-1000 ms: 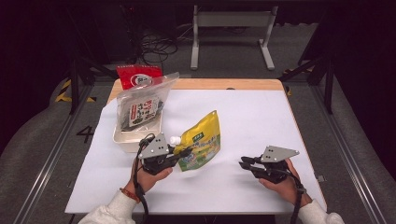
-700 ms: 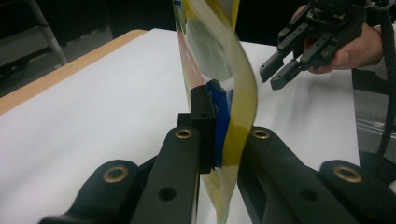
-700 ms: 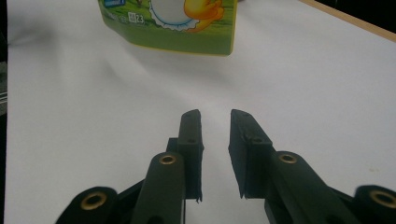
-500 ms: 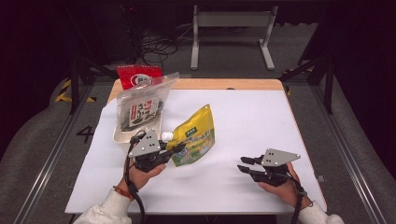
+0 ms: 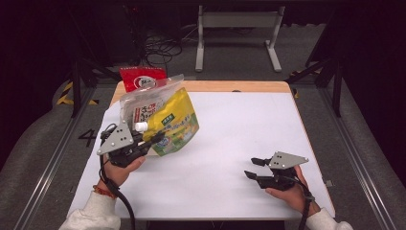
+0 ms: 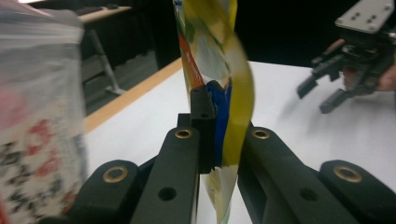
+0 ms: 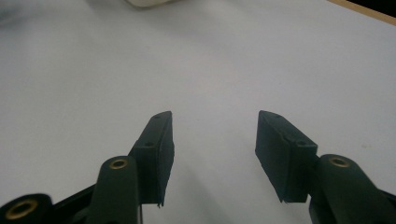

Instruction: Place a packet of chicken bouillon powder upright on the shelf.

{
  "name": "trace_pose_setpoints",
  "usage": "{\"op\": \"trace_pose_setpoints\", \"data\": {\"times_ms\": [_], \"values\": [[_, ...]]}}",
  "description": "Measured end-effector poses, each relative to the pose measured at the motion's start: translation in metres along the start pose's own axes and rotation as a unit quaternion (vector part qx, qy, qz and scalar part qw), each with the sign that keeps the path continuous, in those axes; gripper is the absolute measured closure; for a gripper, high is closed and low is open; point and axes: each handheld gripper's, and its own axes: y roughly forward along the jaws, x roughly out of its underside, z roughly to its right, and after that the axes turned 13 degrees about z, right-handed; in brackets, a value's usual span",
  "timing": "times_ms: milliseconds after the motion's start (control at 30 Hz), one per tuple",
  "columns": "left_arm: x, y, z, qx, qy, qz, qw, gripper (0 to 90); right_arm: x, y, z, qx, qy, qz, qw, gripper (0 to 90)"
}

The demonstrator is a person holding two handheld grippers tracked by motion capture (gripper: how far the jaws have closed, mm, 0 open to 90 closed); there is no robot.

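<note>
A yellow spouted pouch (image 5: 173,123) with a white cap (image 5: 140,126) hangs off the table, upright and tilted. My left gripper (image 5: 154,139) is shut on its lower edge. In the left gripper view the jaws pinch the yellow and blue pouch (image 6: 233,88) flat between the pads, where the left gripper (image 6: 212,140) closes. My right gripper (image 5: 253,167) rests low over the white table (image 5: 239,124) at the near right. Its jaws have just been opening and nothing is between them. In the right gripper view the right gripper (image 7: 212,140) has bare white table between its fingers.
A clear bag with red and black print (image 5: 142,103) stands just behind the pouch, and close at the left as the printed bag (image 6: 37,116). A red packet (image 5: 142,79) lies at the table's far left edge. The other gripper (image 6: 348,65) shows farther off.
My left gripper has lifted the pouch and carried it left and up, in front of the clear bag. The right gripper has stayed in place and its jaws stand wider apart.
</note>
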Motion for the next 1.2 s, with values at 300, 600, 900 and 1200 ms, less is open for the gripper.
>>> {"op": "trace_pose_setpoints", "data": {"times_ms": [300,600,900,1200], "values": [[0.001,-0.015,-0.023,-0.007,0.023,-0.013,0.9996,87.8,0.003,0.006,-0.002,-0.005,0.001,-0.010,0.9999,43.9],[0.003,-0.030,-0.048,-0.005,0.041,-0.010,0.9991,87.6,0.007,0.010,-0.001,-0.014,0.008,-0.025,0.9996,42.5],[0.009,-0.037,-0.064,-0.007,0.030,-0.037,0.9989,87.6,0.010,0.015,-0.003,-0.022,0.010,-0.037,0.9990,41.7],[0.019,-0.043,-0.078,-0.006,0.017,-0.061,0.9979,87.5,0.013,0.018,-0.003,-0.026,0.016,-0.048,0.9984,40.4]]}}
